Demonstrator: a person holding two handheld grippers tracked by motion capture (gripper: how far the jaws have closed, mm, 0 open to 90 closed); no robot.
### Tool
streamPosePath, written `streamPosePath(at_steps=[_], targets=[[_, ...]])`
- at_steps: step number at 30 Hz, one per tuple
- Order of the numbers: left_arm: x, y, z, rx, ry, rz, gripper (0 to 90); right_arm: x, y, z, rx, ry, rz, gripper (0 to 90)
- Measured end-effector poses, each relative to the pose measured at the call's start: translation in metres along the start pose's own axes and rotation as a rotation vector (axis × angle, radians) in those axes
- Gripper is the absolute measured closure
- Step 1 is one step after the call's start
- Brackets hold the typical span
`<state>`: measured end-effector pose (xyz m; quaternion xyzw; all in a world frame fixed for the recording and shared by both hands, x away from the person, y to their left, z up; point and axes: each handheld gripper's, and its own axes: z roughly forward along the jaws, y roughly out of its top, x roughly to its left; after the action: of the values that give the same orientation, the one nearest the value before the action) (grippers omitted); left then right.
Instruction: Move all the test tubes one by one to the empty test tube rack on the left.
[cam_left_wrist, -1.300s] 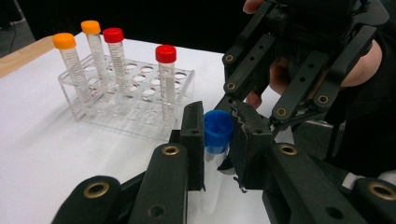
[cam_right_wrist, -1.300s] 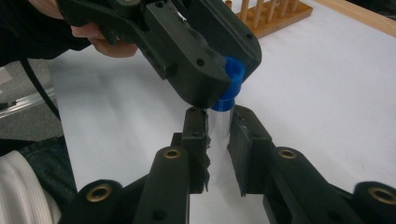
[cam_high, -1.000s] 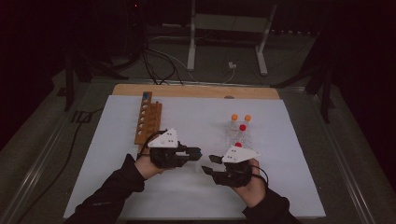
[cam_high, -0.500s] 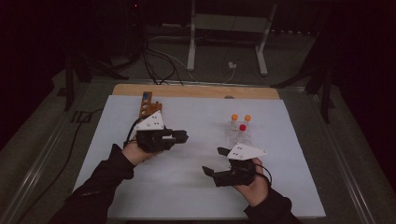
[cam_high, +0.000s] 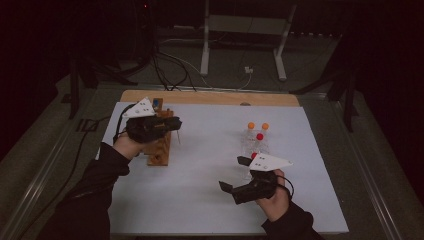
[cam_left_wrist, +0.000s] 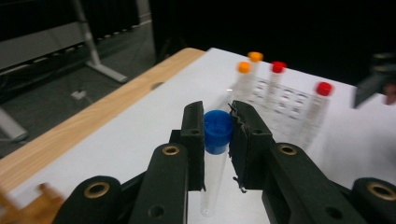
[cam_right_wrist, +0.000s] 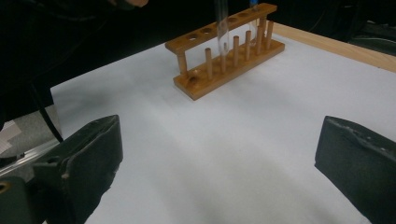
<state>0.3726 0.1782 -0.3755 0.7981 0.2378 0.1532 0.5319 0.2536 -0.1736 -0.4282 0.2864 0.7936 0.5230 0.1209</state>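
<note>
Clear plastic tube (cam_left_wrist: 213, 179): light, stiff, slick wall, crackable; judged best held just under blue cap (cam_left_wrist: 218, 130).
Left gripper (cam_left_wrist: 217, 135): clenched on tube at cap, above wooden rack (cam_high: 160, 145), 10 o'clock on mat.
Tube axis: vertical, cap up, base toward rack.
Right gripper (cam_high: 239, 175): jaws just spread wide, nothing between, 5 o'clock.

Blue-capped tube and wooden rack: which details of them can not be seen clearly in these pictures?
- Tube: left gripper view, its bottom end is blurred; the jaws cover its sides.
- Tube top: right gripper view, cut off by the upper edge.
- Rack: high view, the left gripper hides part of it; the holes are too small to count.
- Clear rack: left gripper view, blurred.
</note>
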Motion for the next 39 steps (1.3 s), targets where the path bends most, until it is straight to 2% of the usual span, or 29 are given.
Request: streamPosePath(at_steps=[6, 18, 25, 27, 39], targets=[[0.024, 0.004, -0.007, -0.002, 0.076, -0.031, 77.3, -0.001, 0.000, 0.000, 0.002, 0.010, 0.004, 0.0], [0.060, 0.003, -0.010, 0.004, 0.183, -0.080, 77.3, 0.000, 0.000, 0.000, 0.005, 0.017, -0.001, 0.0], [0.077, 0.004, -0.012, -0.013, 0.250, -0.097, 77.4, -0.001, -0.001, 0.000, 0.008, 0.020, 0.000, 0.0], [0.082, 0.005, -0.012, -0.019, 0.262, -0.113, 77.3, -0.001, -0.001, 0.000, 0.011, 0.023, 0.002, 0.0], [0.104, -0.006, -0.002, -0.003, 0.345, -0.152, 77.3, -0.001, -0.002, -0.001, 0.009, 0.034, 0.012, 0.0]])
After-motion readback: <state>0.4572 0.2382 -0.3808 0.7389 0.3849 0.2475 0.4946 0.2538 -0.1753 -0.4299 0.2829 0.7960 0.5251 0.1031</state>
